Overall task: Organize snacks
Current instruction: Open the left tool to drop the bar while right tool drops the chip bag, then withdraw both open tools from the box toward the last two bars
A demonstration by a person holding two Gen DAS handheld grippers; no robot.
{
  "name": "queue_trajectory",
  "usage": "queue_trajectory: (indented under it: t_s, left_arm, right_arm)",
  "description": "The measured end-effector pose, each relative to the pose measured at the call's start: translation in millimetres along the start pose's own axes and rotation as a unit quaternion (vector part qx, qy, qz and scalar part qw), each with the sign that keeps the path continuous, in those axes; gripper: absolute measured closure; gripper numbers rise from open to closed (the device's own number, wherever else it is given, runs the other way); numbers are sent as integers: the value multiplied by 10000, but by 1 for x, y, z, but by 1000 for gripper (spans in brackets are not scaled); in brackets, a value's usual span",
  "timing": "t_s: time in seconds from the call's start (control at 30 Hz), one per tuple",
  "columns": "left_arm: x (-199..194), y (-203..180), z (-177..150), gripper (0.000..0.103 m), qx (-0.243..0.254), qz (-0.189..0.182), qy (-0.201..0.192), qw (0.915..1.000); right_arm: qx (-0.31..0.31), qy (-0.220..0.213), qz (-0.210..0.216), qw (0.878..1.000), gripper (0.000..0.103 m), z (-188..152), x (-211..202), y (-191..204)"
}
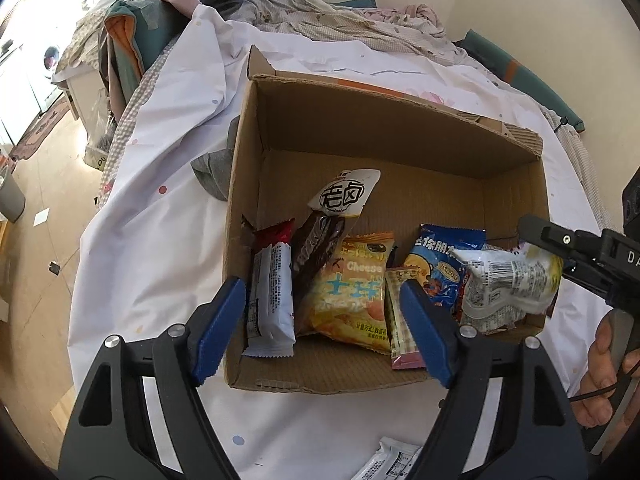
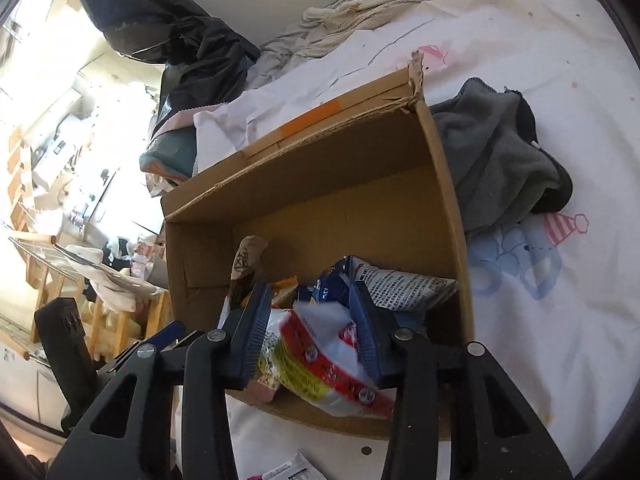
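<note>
A packet [image 1: 390,460] lies nearest on the sheet [image 1: 160,248]. The left gripper [image 1: 320,316] hangs wide open, empty, over the box [image 1: 400,128] edge. The right gripper [image 2: 310,336] clamps a white pouch [image 2: 332,364] above the snacks [image 1: 352,288] at the box's near right.

A lived-in home, a bedroom by the look of it. A bed under a white sheet [image 1: 160,208] printed with dots and cartoon bears fills the middle, rumpled bedding [image 1: 352,20] heaped at twelve o'clock against a plain wall. Out at nine o'clock a washing machine [image 1: 51,58] stands in bright light, and a wooden drying rack [image 2: 48,272] holds laundry.
</note>
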State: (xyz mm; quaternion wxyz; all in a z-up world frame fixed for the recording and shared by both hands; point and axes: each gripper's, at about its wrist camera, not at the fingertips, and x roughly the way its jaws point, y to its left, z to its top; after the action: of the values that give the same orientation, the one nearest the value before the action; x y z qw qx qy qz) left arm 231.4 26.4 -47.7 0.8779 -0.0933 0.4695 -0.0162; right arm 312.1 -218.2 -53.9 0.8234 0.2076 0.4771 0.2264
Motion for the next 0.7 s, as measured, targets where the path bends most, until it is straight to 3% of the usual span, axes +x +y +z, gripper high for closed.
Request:
queue_trajectory:
  t_s: [0.03,0.1,0.27,0.7]
  left_arm:
    - [-1,0,0,26,8,4,-20,10000]
    - [-2,-1,1,26,28,23,-70,10000]
    - [-7,0,0,26,52,40,-155,9999]
    - [-41,11,-15,26,-18,-15,-223,9997]
  right_arm:
    - [12,-120,-67,9999,41,1,-4,-1]
    - [137,-442,-119,9989,34,3,-16,-6]
    - [208,-744,-110,9969,33,4,-38,-13]
    - [281,-638,-117,9975,34,-26,-60,-10]
